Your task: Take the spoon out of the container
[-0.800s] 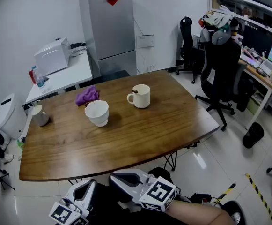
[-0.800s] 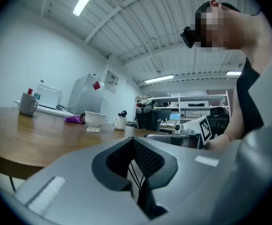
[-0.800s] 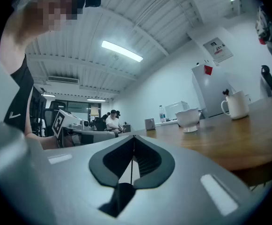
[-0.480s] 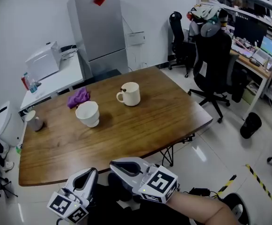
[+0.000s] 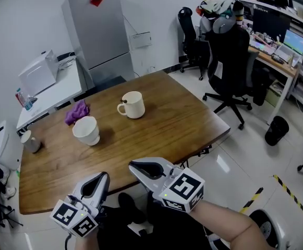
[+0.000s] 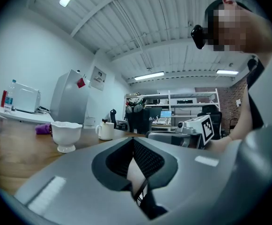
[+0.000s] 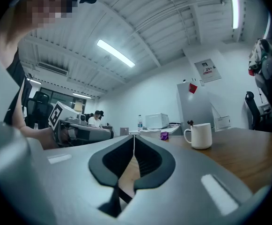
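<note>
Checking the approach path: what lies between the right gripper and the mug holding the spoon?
Only bare wooden table separates the right gripper from the mug, as the head view shows; the white bowl stands left of that line.

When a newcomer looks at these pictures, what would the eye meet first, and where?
First the big wooden table, with a white mug on its far half and a spoon sticking out of it. Left of the mug stand a white footed cup and, beyond it, a purple cloth. At the bottom of the head view, the left tool and the right tool are both shut and empty.
</note>
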A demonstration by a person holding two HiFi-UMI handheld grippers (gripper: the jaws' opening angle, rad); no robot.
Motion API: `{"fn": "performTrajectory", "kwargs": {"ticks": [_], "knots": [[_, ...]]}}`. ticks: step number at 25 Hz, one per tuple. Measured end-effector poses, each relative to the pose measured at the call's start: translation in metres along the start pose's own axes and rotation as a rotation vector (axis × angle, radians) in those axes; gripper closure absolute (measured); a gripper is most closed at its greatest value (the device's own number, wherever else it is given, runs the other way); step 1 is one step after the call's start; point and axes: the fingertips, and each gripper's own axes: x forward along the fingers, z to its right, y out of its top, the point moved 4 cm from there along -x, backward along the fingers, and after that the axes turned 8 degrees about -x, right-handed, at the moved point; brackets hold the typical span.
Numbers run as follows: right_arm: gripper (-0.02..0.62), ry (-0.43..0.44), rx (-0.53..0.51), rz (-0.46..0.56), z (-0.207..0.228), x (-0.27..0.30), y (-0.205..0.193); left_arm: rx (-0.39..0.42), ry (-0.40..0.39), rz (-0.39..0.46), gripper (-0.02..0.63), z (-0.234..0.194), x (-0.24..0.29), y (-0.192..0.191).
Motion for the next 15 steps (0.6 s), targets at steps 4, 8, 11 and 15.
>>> {"fn": "performTrajectory", "kwargs": {"ticks": [4, 8, 11, 15], "knots": [[0.581, -0.026, -0.016, -0.008, 0.02, -0.005, 0.001, 0.008, -0.021, -0.018, 0.594, 0.003, 0.018, 0.002], [0.554, -0.042, -0.044, -0.027, 0.043, -0.008, 0.003, 0.016, -0.048, -0.026, 0.594, 0.008, 0.036, 0.004], [0.548, -0.061, -0.061, -0.039, 0.063, -0.012, 0.004, 0.021, -0.064, -0.036, 0.594, 0.013, 0.053, 0.002], [0.548, -0.109, -0.093, -0.058, 0.095, -0.019, 0.006, 0.018, -0.082, -0.05, 0.592, 0.018, 0.077, 0.001]]}}
